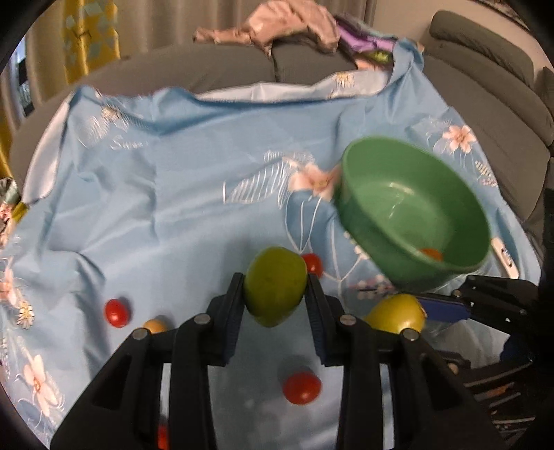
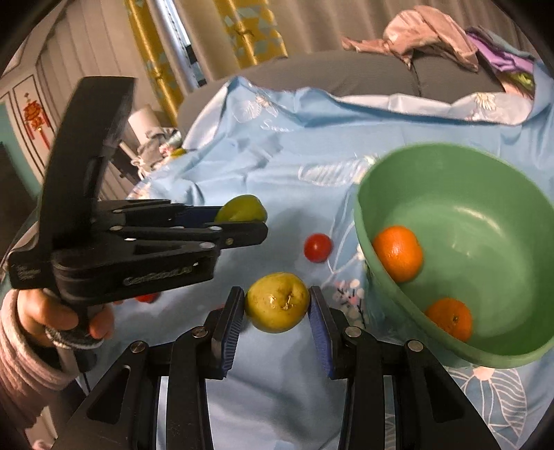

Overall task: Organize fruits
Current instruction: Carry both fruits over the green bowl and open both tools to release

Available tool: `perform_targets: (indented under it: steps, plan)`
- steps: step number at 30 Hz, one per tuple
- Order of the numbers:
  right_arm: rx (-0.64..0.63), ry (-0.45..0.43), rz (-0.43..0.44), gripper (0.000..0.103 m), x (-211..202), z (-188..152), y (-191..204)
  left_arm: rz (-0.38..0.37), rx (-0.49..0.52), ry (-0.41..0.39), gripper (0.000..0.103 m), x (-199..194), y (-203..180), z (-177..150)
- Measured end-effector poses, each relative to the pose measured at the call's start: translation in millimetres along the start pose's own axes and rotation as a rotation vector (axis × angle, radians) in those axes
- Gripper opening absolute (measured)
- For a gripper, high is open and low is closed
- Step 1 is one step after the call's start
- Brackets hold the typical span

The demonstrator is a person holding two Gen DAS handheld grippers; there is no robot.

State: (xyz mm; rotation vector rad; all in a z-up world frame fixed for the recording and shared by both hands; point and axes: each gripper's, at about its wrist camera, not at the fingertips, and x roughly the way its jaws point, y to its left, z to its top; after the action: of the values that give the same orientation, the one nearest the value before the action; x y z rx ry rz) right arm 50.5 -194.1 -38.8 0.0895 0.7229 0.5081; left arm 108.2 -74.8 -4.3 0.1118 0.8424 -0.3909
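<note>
My left gripper (image 1: 275, 294) is shut on a green apple (image 1: 275, 285) and holds it above the blue floral cloth (image 1: 173, 207); it also shows in the right wrist view (image 2: 242, 221) with that apple (image 2: 242, 207). My right gripper (image 2: 277, 308) is shut on a yellow-green apple (image 2: 277, 306), which also shows in the left wrist view (image 1: 396, 313). A green bowl (image 2: 484, 356) to the right holds two oranges (image 2: 398, 252) (image 2: 450, 318). In the left wrist view the bowl (image 1: 367, 225) looks tilted.
Small red tomatoes lie on the cloth (image 1: 117, 312) (image 1: 301, 387) (image 1: 312, 263) (image 2: 317, 247). A small orange fruit (image 1: 154, 325) lies left of my left fingers. A grey sofa (image 1: 484, 86) with crumpled clothes (image 1: 287, 24) stands behind.
</note>
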Motion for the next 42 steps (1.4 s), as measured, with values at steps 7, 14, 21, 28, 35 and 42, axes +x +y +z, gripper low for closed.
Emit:
perform_targets:
  steps: [7, 14, 21, 28, 35, 42]
  plan:
    - [0.027, -0.172, -0.018, 0.039, -46, 10, -8, 0.019, 0.019, -0.085, 0.034, -29, -18, 14]
    - [0.129, -0.279, -0.121, 0.039, -83, 9, -44, -0.035, 0.053, -0.113, 0.034, -30, -55, 32]
    - [0.182, -0.284, -0.235, 0.039, -90, 1, -71, -0.078, 0.114, -0.101, 0.034, -10, -99, 47]
    - [0.205, -0.257, -0.307, 0.039, -90, -2, -89, -0.087, 0.154, -0.051, 0.034, 15, -121, 49]
    - [0.208, -0.206, -0.343, 0.039, -82, -4, -98, -0.058, 0.158, 0.000, 0.035, 35, -124, 46]
    - [0.212, -0.166, -0.378, 0.039, -74, -6, -100, -0.033, 0.170, 0.033, 0.035, 44, -125, 41]
